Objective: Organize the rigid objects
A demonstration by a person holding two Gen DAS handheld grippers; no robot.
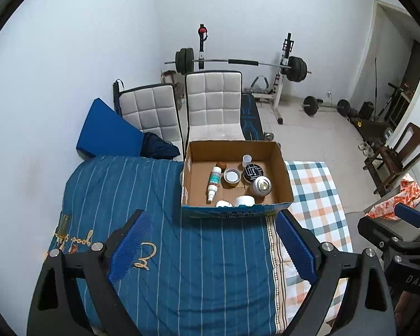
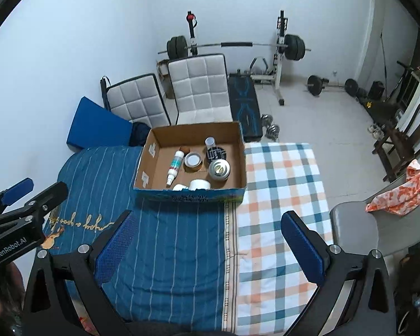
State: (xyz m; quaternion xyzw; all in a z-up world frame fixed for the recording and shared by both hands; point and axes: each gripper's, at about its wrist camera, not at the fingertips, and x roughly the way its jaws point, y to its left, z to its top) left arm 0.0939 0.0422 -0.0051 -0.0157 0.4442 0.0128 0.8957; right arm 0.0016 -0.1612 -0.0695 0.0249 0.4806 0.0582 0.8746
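Fingers wide on both sides, nothing held; my left gripper and right gripper hover over the striped bedspread, short of the cardboard box. Ahead of my fingertips the spray bottle, silver tin and black patterned jar sit gathered inside it; corralled, I'd judge, so they can't roll off the soft bed.

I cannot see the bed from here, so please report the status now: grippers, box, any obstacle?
Left gripper open, empty. Right gripper open, empty. Cardboard box on bed, spray bottle, jars inside. Nothing between grippers and box.
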